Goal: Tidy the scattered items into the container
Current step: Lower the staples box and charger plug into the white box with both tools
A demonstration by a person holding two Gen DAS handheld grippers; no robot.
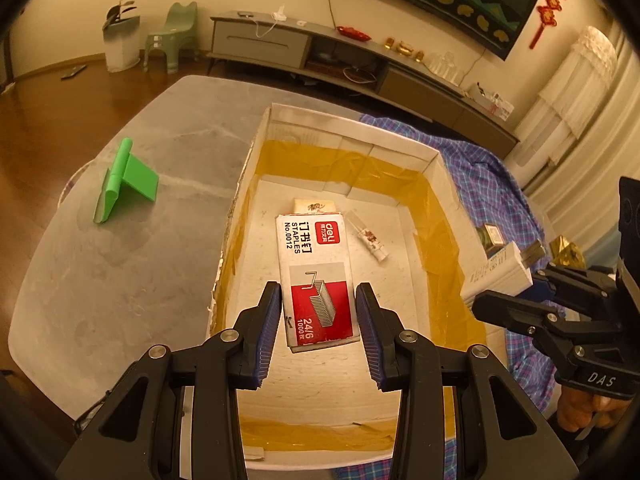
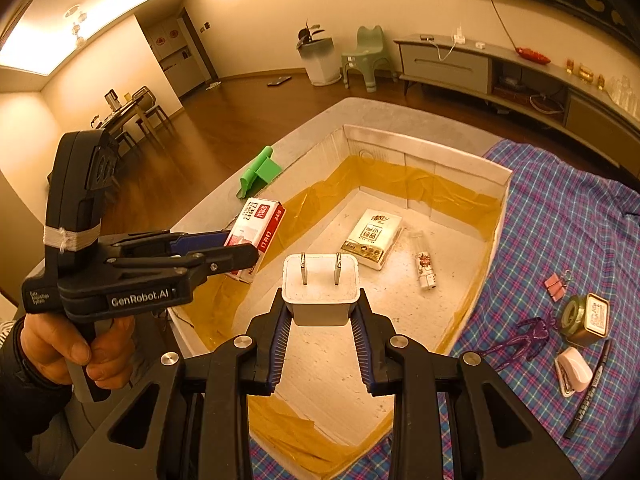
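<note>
Left tool [image 1: 318, 312] pinches the staples box [image 1: 316, 276] over the white container [image 2: 460, 168] on the table [image 1: 120, 264]; right tool [image 2: 320, 312] clamps a white charger [image 2: 320, 292] above it too; both, I judge, await lowering and release inside.

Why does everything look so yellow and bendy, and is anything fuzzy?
Left wrist view: warm indoor light tints the white box yellow; the fisheye lens bows the TV shelf and leaves dark corners; the staples box print stays sharp. Right wrist view: the ceiling light glares to blank white, walls curve, and the plug looks crisp.
</note>
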